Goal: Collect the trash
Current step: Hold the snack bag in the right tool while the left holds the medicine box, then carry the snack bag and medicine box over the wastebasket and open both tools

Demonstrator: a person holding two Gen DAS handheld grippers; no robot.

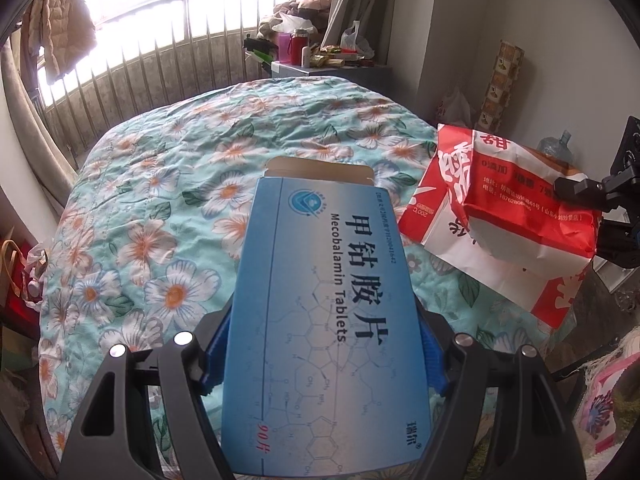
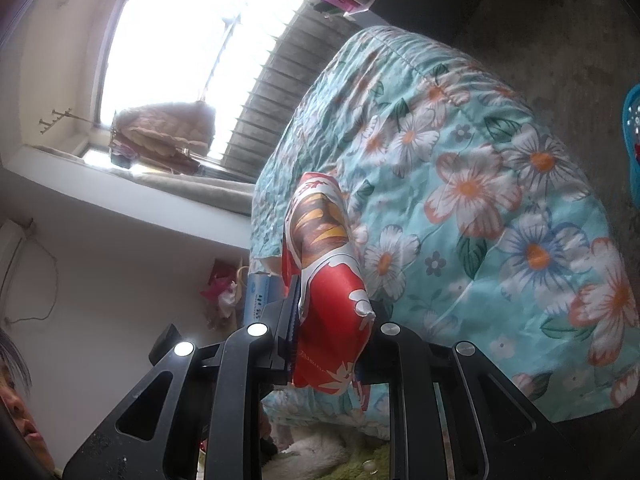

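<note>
Left wrist view: my left hand-held gripper (image 1: 326,356) clamps the box (image 1: 320,320), my right hand-held gripper (image 2: 326,344) pinches the bag (image 2: 328,280); both off the bed (image 1: 160,200), binning remains

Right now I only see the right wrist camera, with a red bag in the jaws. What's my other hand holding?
Observer: The left gripper holds a blue medicine box, its jaws clamped on the box's two long sides.
Operator: Is the box closed?
Observer: No. The flap at its far end stands open, showing bare cardboard.
Operator: What does my red bag look like from there?
Observer: The red and white paper bag is held above the right edge of the floral quilt, pinched at one edge by the right gripper.
Operator: Anything behind the bed?
Observer: A small cluttered table stands by the window railing.
</note>
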